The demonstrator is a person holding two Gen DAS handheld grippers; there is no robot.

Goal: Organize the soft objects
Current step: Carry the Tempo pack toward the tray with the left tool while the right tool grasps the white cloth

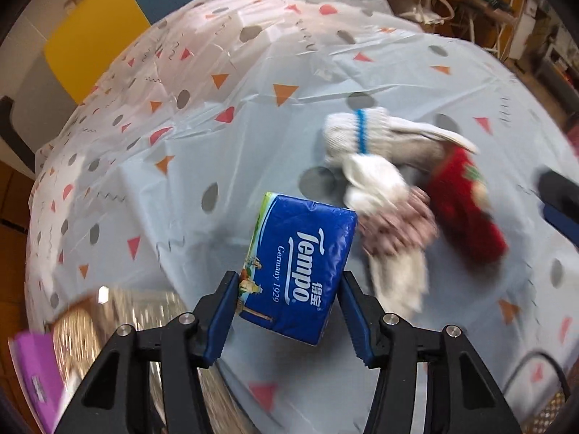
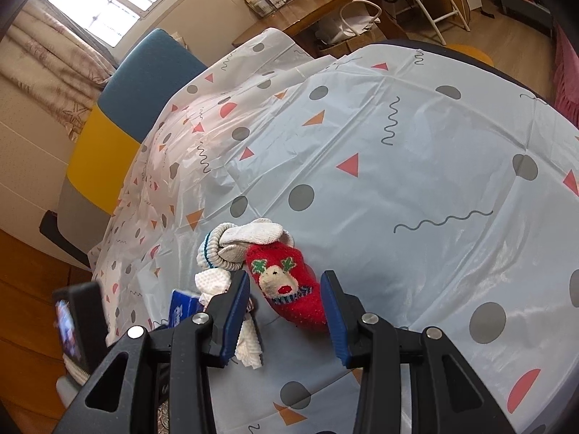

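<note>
Nearest my left tool (image 1: 289, 289), the bottom-left corner of its view is a blur: something purple (image 1: 34, 376) and a shiny patterned surface (image 1: 119, 311) that I cannot identify. The left tool points steeply down, its jaws partly parted with the blue Tempo tissue pack (image 1: 300, 271) between them. The left pad (image 1: 226, 311) lies against the pack's edge; whether the right pad presses on it I cannot tell, so I can't call the grip firm. Just beyond and to the right of that tool lie a crumpled white cloth (image 1: 376, 181), a pinkish patterned piece (image 1: 398, 224) smeared by motion, and a white knit glove with a blue band (image 1: 365, 130).

My right tool (image 2: 286, 302) tilts downward, jaws partly apart and empty. The red reindeer sock (image 2: 286, 285) lies on the worktop (image 2: 416, 181) just ahead, framed between the fingertips, its heel end hidden behind the right finger (image 2: 334, 320). Left of this tool, the tissue pack is mostly cut off behind the left finger (image 2: 235, 311).
</note>
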